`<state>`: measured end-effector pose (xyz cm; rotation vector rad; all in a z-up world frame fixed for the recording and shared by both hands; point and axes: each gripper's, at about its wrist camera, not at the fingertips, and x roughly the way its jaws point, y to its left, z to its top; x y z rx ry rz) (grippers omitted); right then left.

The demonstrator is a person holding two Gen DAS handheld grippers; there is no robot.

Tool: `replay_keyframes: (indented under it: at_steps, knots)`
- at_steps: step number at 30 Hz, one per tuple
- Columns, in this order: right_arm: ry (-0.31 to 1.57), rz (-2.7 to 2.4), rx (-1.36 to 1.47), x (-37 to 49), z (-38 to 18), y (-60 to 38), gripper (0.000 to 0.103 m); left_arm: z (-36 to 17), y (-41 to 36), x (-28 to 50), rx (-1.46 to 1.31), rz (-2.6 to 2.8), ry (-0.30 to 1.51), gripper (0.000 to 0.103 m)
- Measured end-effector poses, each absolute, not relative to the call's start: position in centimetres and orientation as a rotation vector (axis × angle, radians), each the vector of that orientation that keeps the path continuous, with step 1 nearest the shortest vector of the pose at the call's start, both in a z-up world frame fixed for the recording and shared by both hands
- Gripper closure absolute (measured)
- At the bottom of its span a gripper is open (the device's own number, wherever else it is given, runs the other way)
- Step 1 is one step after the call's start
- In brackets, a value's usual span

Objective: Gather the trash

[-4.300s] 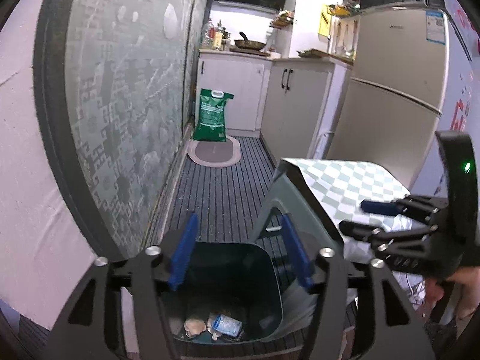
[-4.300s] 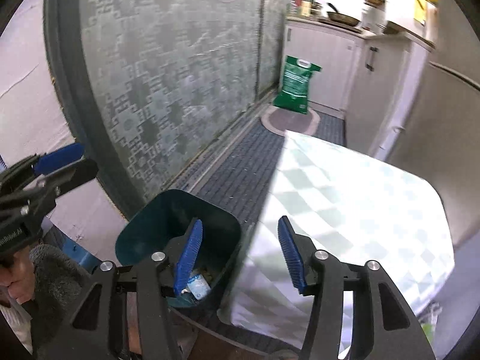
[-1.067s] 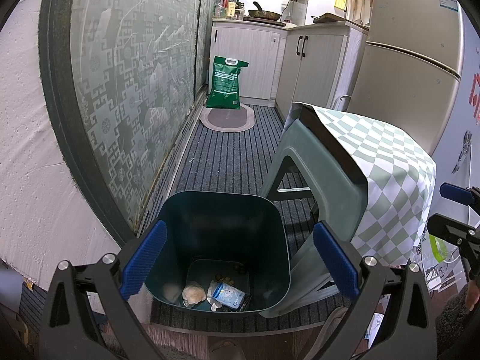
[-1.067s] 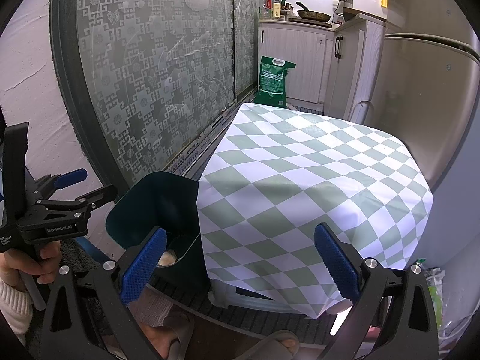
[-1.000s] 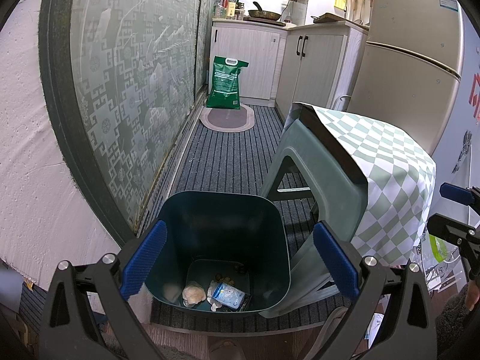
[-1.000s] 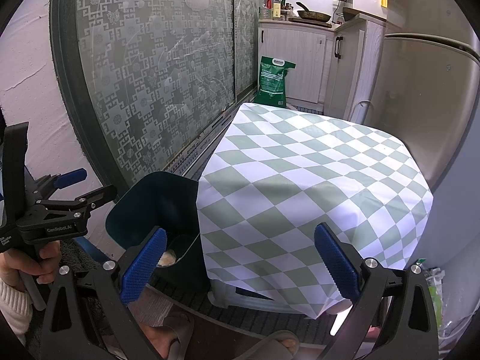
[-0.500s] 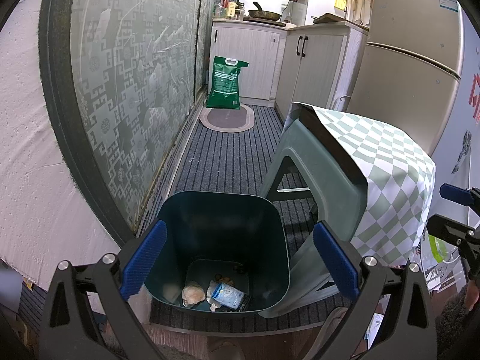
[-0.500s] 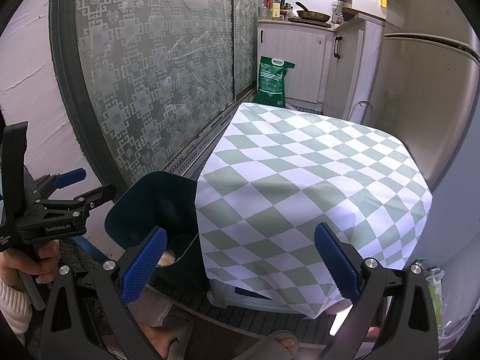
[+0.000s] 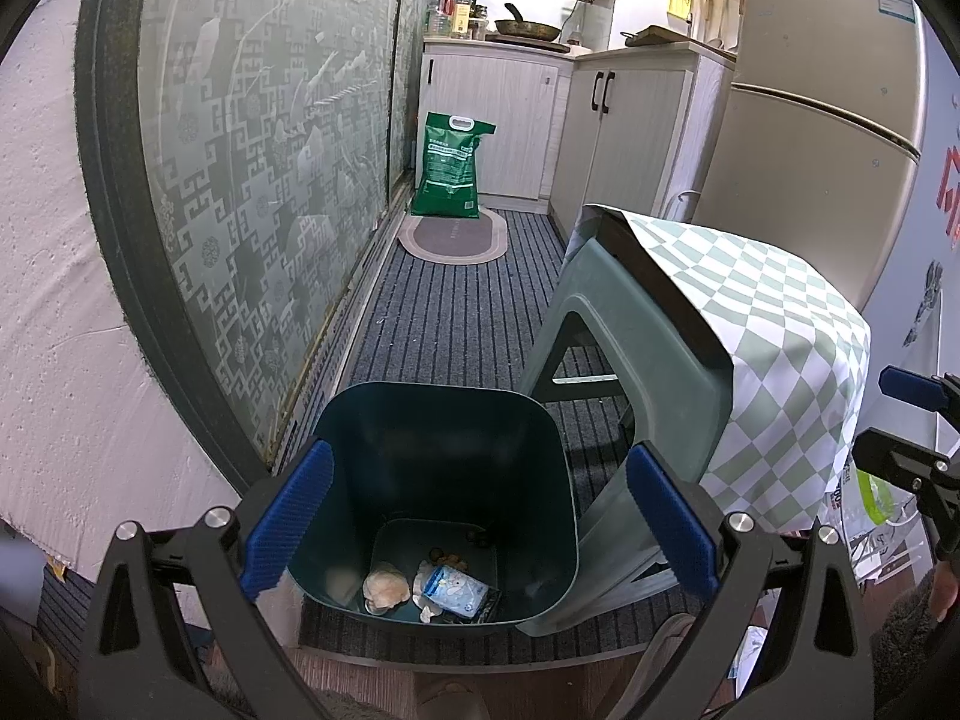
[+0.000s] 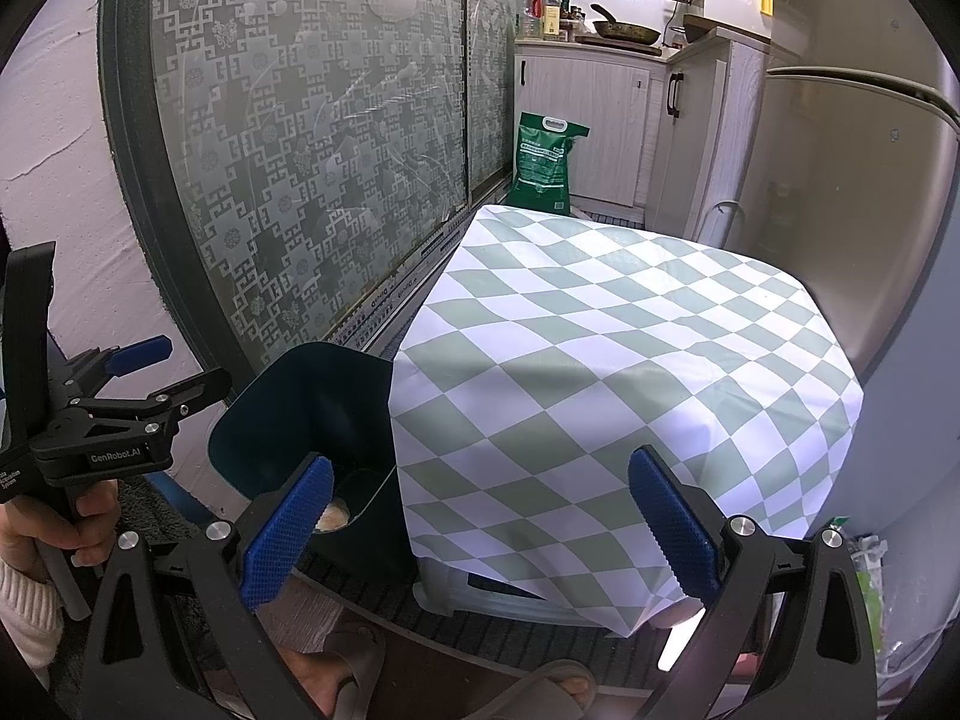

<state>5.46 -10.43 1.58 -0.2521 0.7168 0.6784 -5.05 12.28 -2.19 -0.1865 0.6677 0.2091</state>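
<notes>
Step in hand, by judgement: end of a drop-off, or a pause before the next search. Left gripper point(image 9: 477, 519) held above the dark green bin point(image 9: 543, 420), jaws spread wide, nothing between the blue pads. Right gripper point(image 10: 477, 519) over the checked cloth point(image 10: 630, 372) on the stool point(image 9: 624, 354), jaws equally wide, likewise empty.

Collected trash at the bottom of the bin: a pale crumpled lump point(image 9: 385, 585), a blue-and-white wrapper point(image 9: 453, 588) just beside it, small brown scraps point(image 9: 447, 555) behind. Bin on the striped floor mat point(image 9: 456, 324), touching the stool on its right side.

No loose trash visible on the cloth top. Next move, by judgement: look for remaining litter on floor or stool; a light-coloured bag point(image 9: 870, 495) low at the right edge of the left view too unclear to identify.

Against the frames of about a second ago: no visible change in gripper positions or jaw opening. Against the oldest frames: jaws much wider, both cameras farther back from the bin.
</notes>
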Motion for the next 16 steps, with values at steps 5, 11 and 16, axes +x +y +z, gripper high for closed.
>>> replay_keyframes:
  at_steps: [5,11,16]
  knots:
    - [0.717,0.678,-0.253,5.46,1.58,-10.46,0.004,-2.21,12.25,-5.03,-0.186,0.209,0.668,0.003]
    - [0.716,0.677,-0.253,5.47,1.59,-10.43,0.004,-2.11,12.27,-4.92,-0.198,0.202,0.670,0.003]
    - [0.717,0.677,-0.253,5.53,1.52,-10.49,0.004,-2.07,12.38,-4.89,-0.199,0.204,0.672,0.003]
